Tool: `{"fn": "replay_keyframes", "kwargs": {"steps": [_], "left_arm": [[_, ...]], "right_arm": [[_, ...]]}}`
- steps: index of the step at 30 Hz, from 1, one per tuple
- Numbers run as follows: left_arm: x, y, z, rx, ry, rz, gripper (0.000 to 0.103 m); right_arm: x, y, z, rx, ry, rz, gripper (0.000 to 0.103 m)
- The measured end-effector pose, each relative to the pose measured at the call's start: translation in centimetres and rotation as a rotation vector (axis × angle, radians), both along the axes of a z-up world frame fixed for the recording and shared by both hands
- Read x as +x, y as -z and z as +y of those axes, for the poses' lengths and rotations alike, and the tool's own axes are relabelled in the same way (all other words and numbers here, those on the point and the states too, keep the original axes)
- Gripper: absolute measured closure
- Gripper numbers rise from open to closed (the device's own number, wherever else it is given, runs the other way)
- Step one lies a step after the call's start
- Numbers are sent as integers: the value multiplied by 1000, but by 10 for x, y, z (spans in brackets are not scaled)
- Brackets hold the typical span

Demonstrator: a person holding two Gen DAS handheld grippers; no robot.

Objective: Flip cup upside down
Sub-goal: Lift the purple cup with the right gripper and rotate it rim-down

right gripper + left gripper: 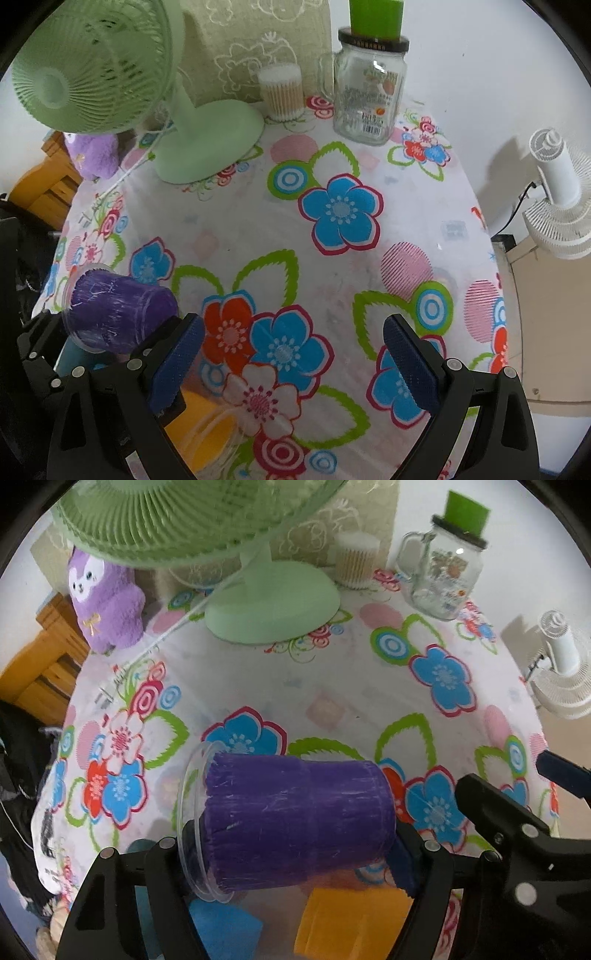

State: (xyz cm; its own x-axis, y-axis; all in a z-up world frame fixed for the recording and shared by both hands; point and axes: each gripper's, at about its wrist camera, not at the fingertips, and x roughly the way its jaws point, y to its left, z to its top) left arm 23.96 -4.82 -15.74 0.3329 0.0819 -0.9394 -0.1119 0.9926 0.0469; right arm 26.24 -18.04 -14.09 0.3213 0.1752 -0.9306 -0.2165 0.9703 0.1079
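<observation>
Left wrist view: the clear plastic cup with a purple ribbed liner (291, 823) lies on its side in the air above the floral-clothed bench (295, 686), rim toward the left, base toward the right. The left tool (295, 853) is clenched on it, one black finger at the rim end, the blue-padded finger against the base. Beneath the cup sit a blue block (221, 934) and an orange block (351, 923). From the right wrist view, the right tool (291, 365) is spread wide with nothing between its blue pads (410, 365), just right of the cup. Farther back stand a green desk fan (184, 122) and a glass handled jar (369, 88).
</observation>
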Motion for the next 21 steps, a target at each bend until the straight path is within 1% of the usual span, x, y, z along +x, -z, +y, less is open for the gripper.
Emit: {"fn": "replay_keyframes", "kwargs": {"steps": [6,11,15,21], "left_arm": [[-25,-30,-1,5,73,-30,23],[-53,-48,-3,8,168,-44,23],[-75,-55,-7,9,235,-51,23],[-106,-57,-12,-26,338,-57,23]], "right_arm": [[-25,-26,0,16,9,-22,4],[-55,-43,3,18,15,-40,4],[-80,-50,2,22,33,-47,4],[-121,-53,2,35,79,-51,4]]}}
